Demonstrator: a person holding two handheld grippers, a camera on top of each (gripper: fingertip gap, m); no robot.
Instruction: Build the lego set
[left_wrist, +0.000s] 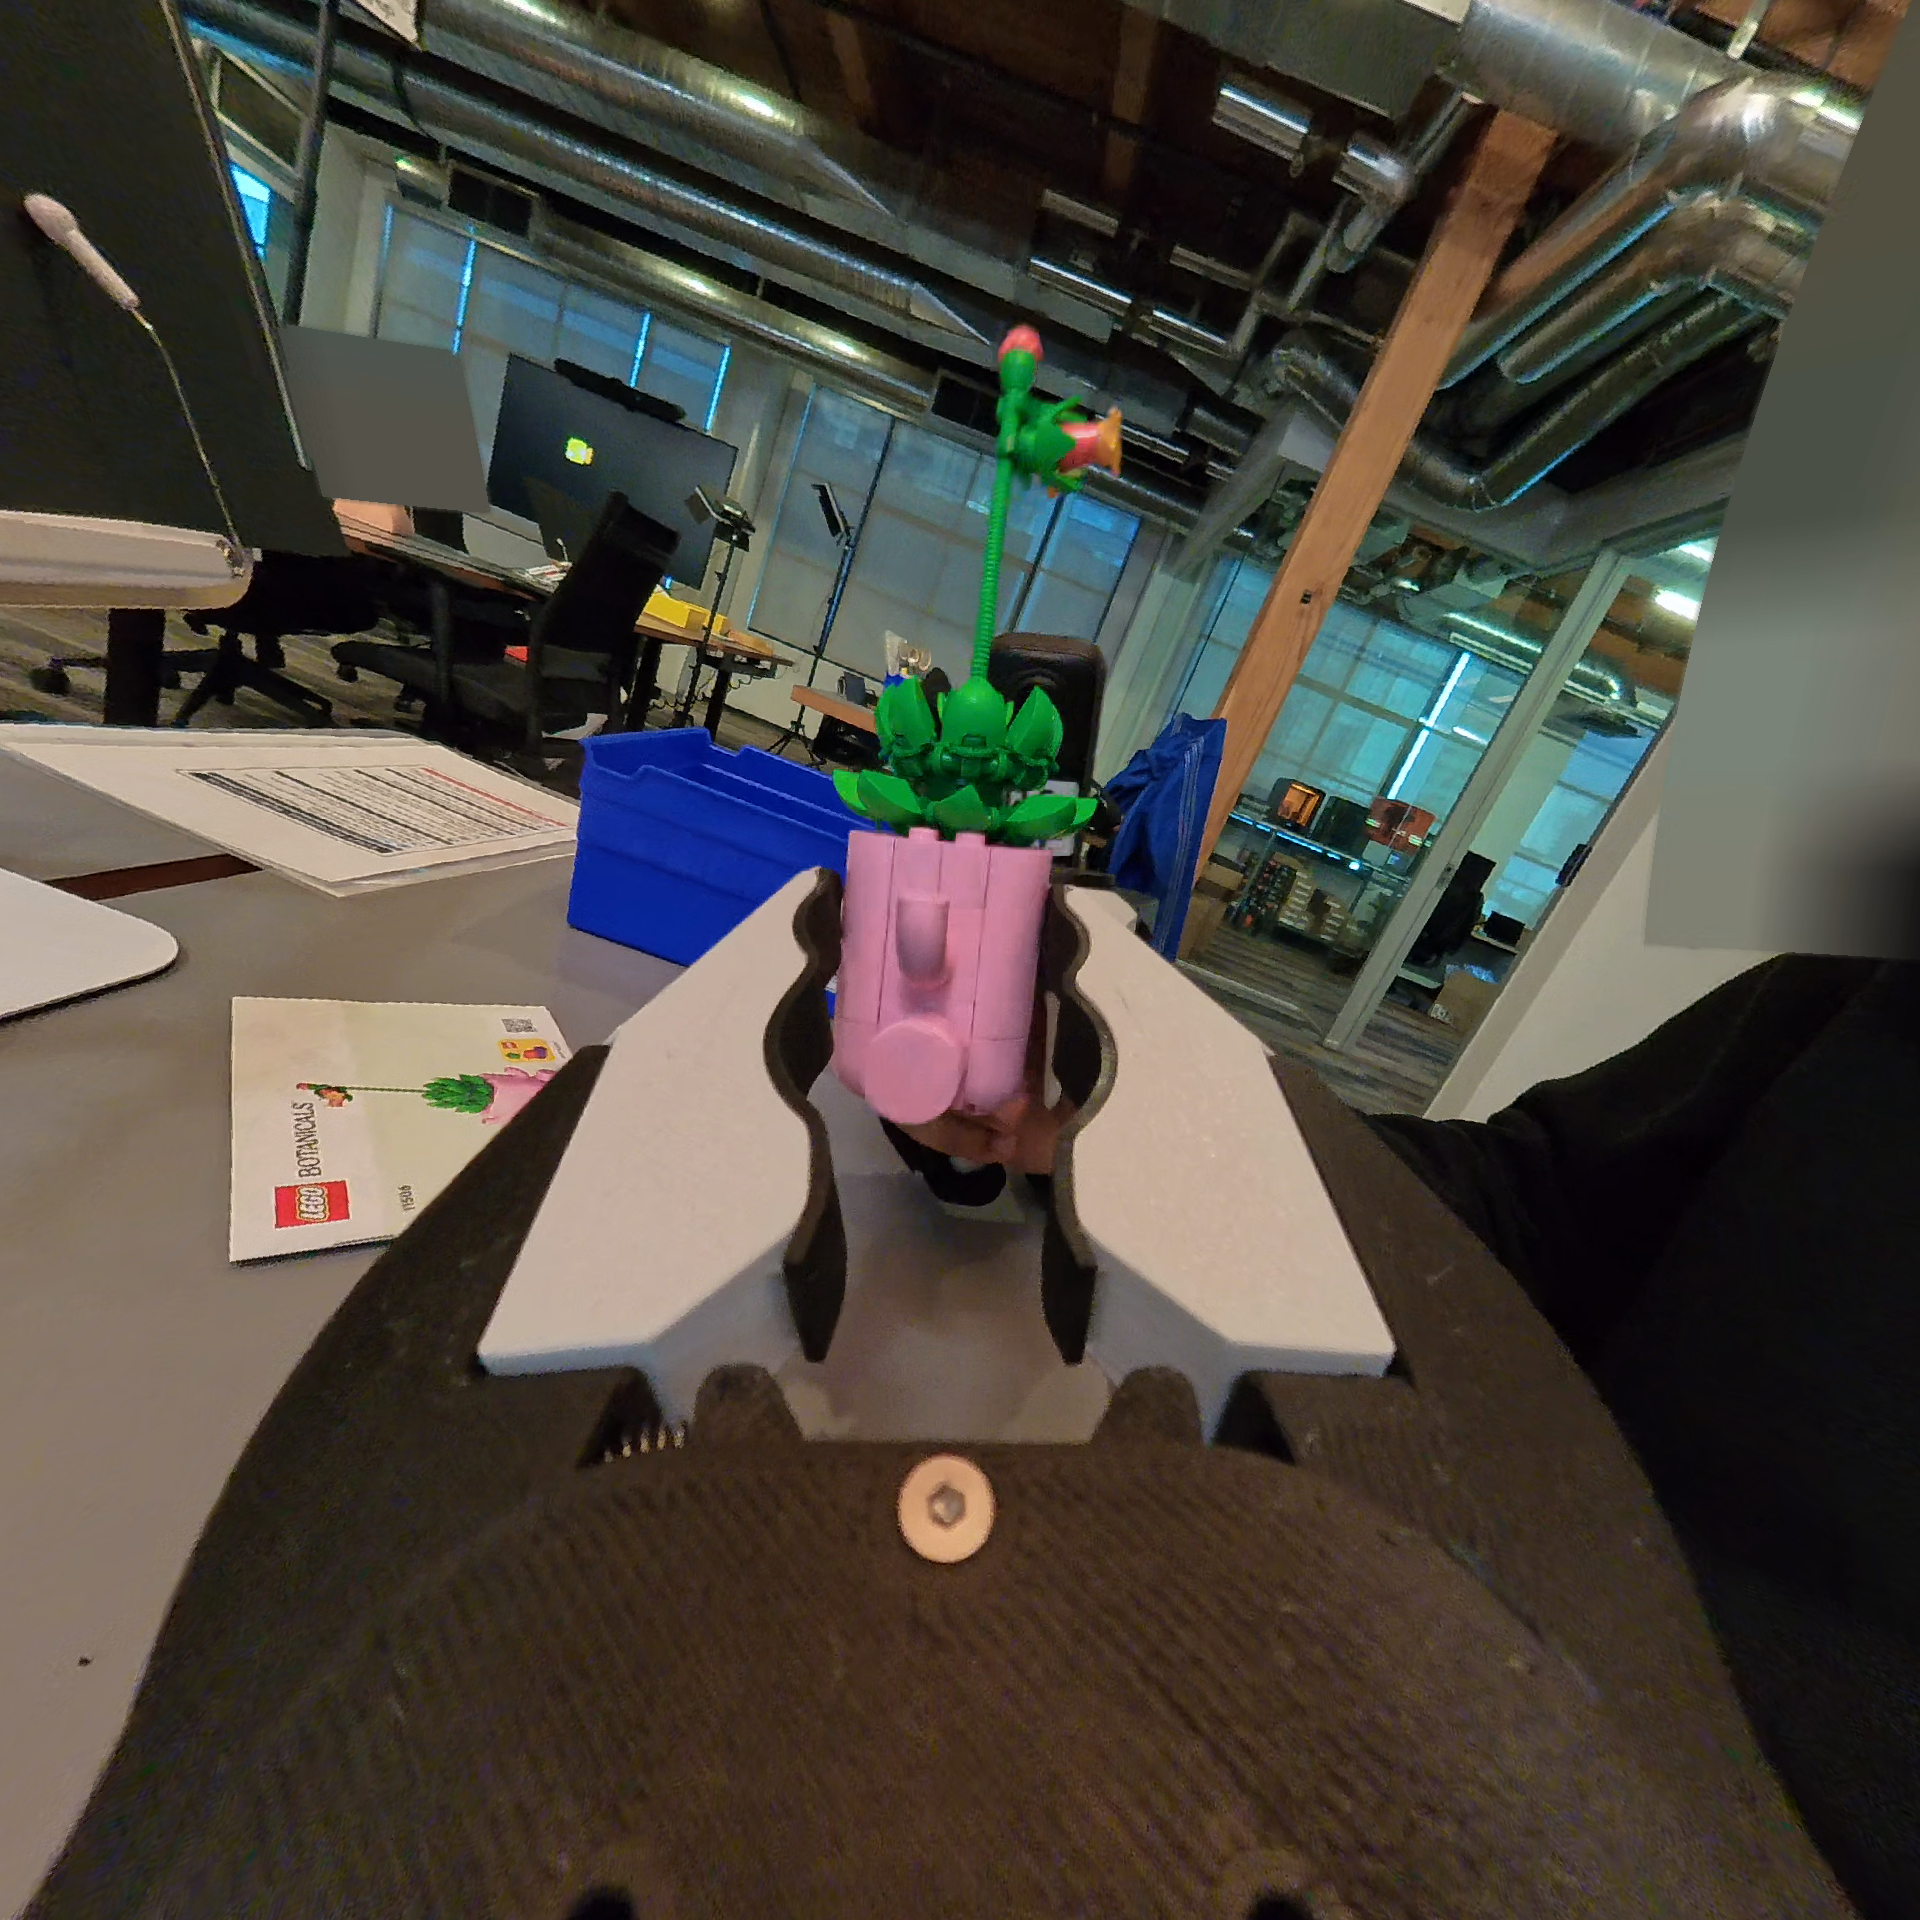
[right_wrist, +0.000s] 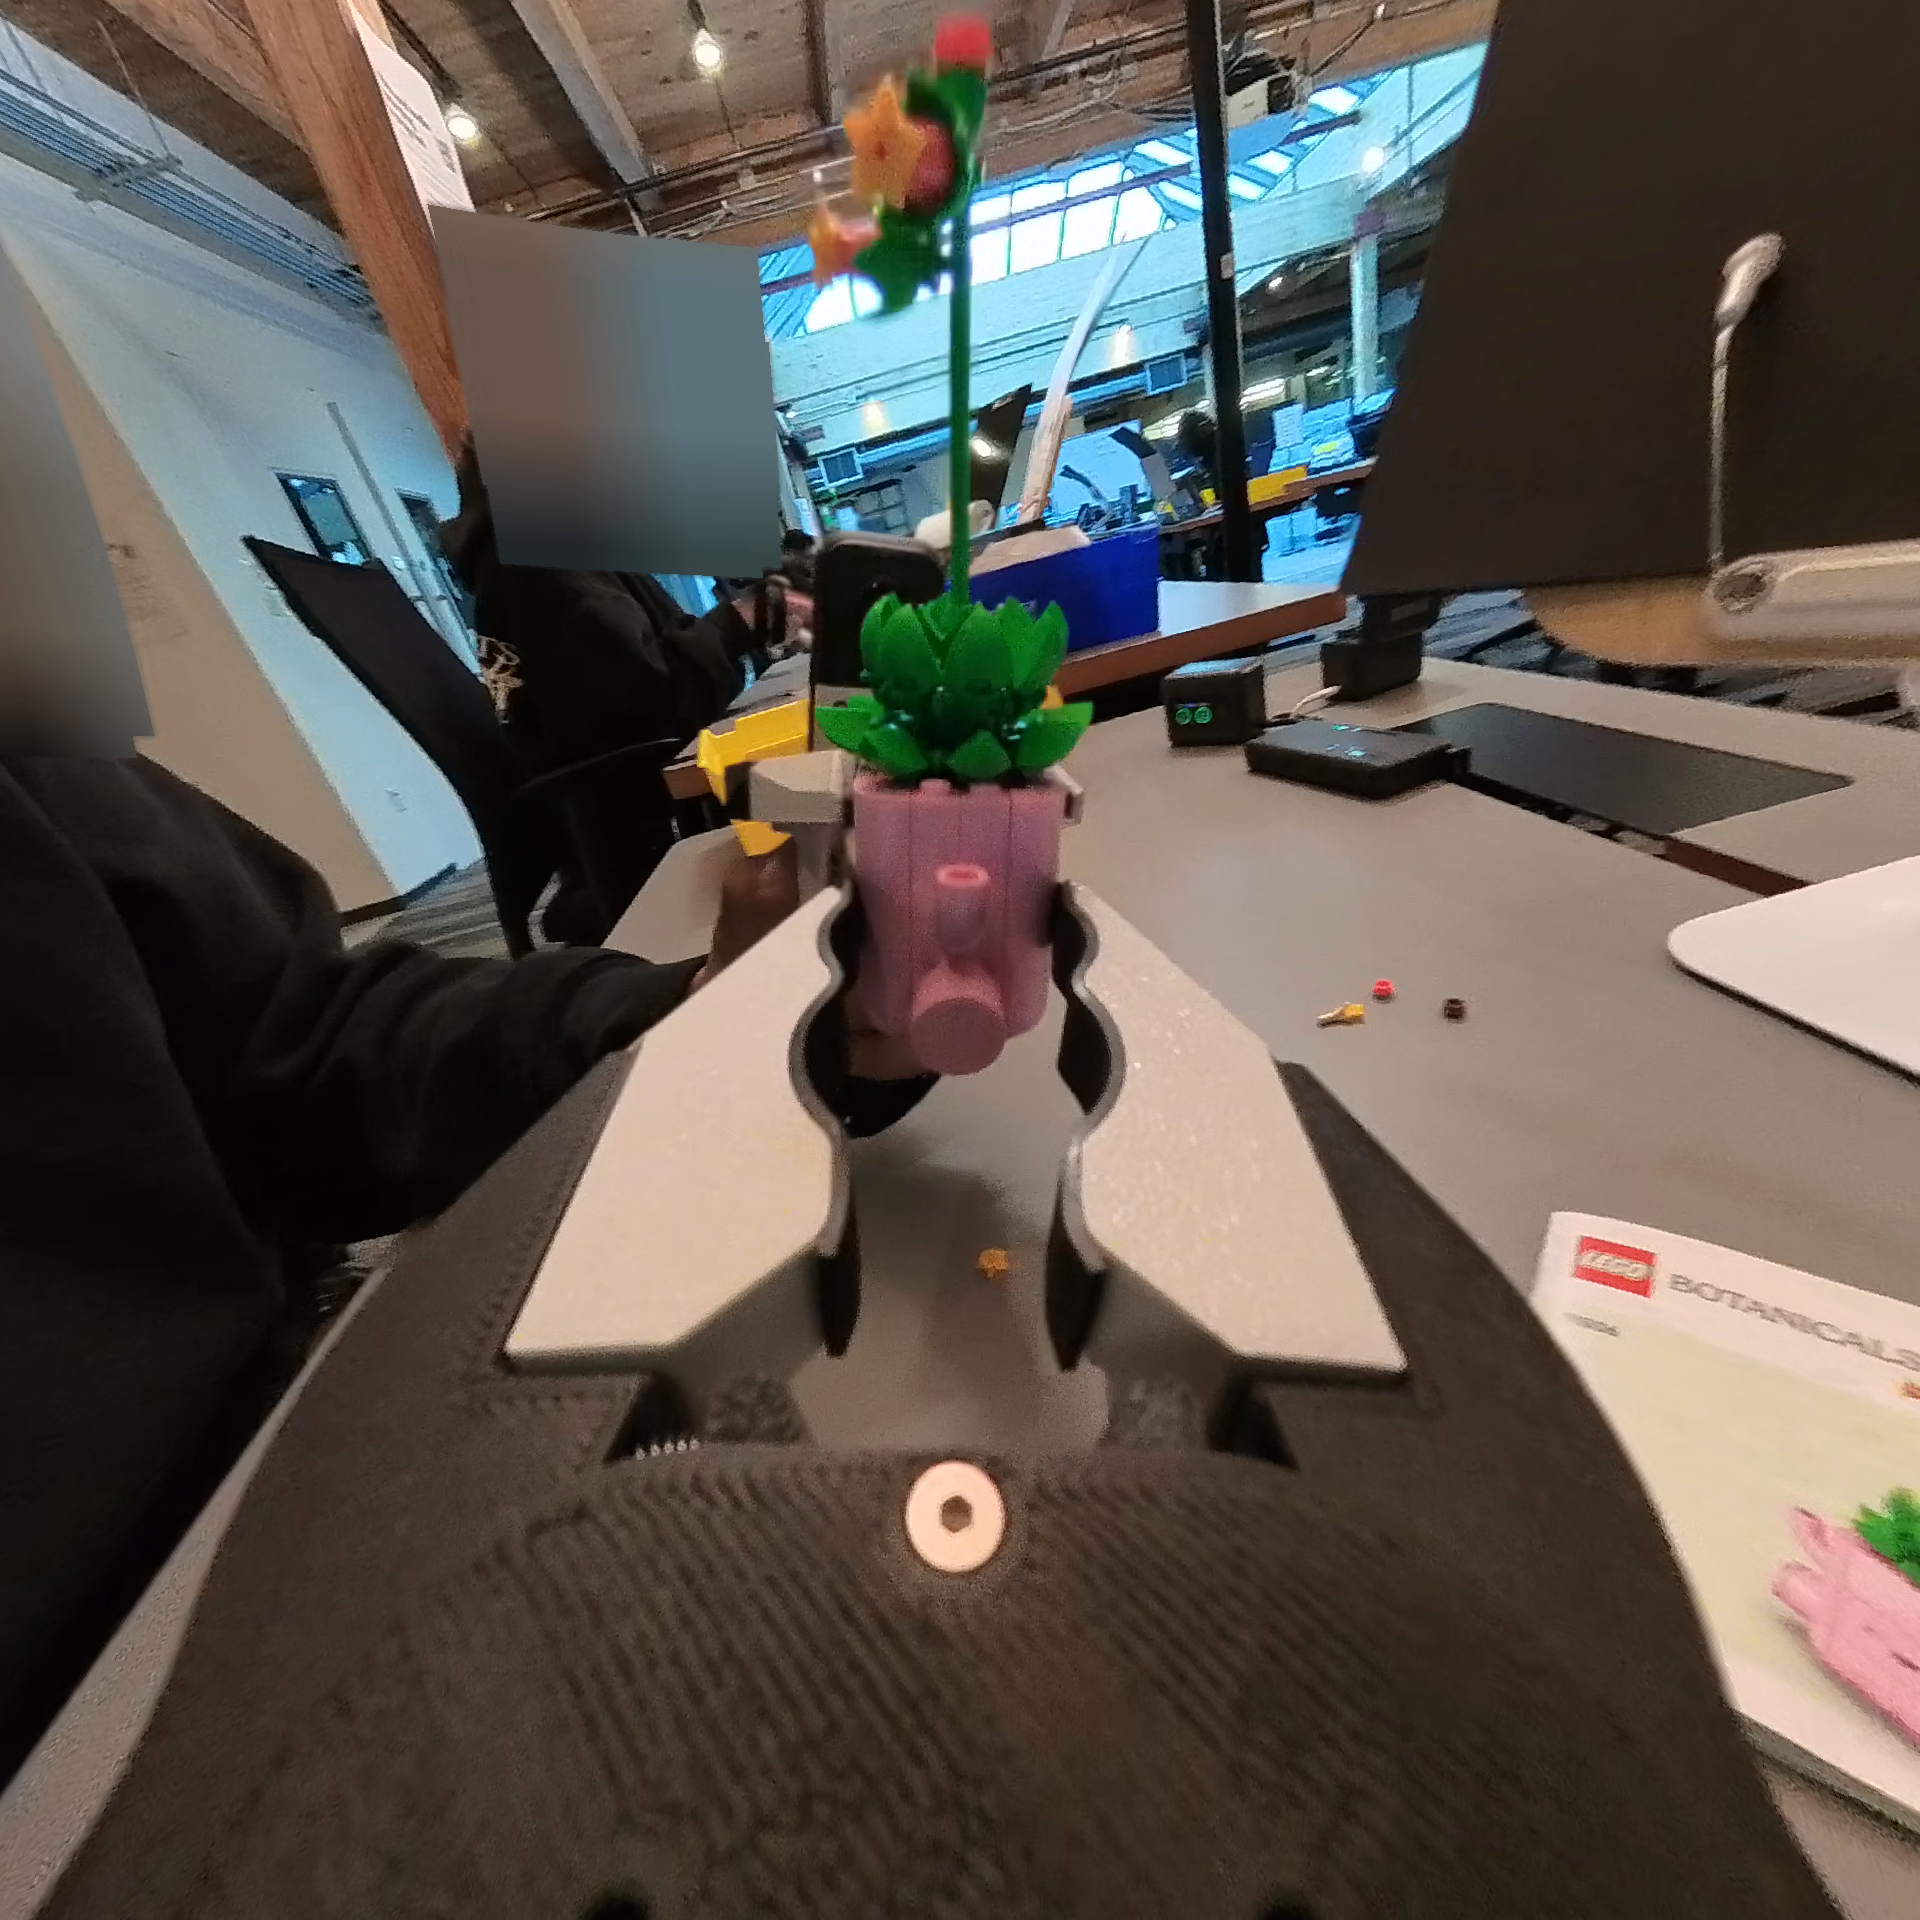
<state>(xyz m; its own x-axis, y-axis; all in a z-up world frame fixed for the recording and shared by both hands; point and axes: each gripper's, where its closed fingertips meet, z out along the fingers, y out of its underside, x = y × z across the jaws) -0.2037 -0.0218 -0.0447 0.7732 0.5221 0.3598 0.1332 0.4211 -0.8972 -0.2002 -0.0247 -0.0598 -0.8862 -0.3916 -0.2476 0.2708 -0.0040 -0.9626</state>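
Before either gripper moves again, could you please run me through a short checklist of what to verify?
1. Left gripper fingers clamp the pink pot: ok.
2. Right gripper fingers clamp it too: ok.
3. Green stem upright, flowers on top: ok.
4. Pot resting on the table: cannot tell.
5. Loose pieces all used: not ok, a few lie on the table.
6. Instruction booklet in view: ok.

Blurred flower top (right_wrist: 914, 156) in right wrist view. Booklet (right_wrist: 1756, 1496) cut off by right edge. Tiny loose pieces (right_wrist: 1382, 1003) on table, too small to identify.
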